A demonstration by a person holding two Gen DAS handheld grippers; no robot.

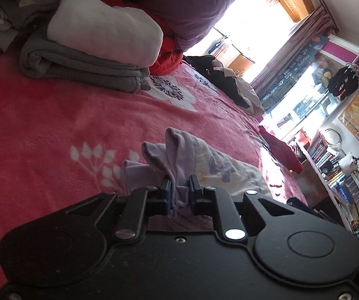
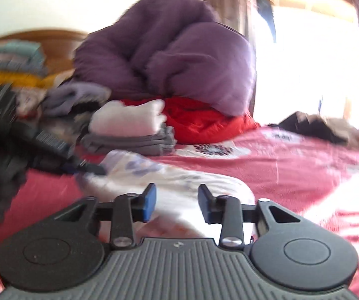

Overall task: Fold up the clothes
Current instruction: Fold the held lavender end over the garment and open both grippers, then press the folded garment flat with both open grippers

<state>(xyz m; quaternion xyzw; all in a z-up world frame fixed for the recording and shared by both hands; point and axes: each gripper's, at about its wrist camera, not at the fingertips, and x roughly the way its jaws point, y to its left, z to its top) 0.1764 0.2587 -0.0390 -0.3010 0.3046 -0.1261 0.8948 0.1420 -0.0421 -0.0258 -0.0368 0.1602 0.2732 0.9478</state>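
The left gripper [image 1: 179, 187] is pinching a bunched edge of the pale lilac, flower-printed cotton garment [image 1: 204, 165], which is trailing ahead and rightward of it across the pink fleece bedspread [image 1: 54, 115]. The right gripper [image 2: 177, 202] is hovering just above the same garment, its jaws spread and empty. The fold seems only begun; next, the right one probably needs an opposite edge.

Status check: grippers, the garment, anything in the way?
Left gripper shut on lilac floral garment. Right gripper open, empty, above the garment. Folded grey and white stack behind it, apart.
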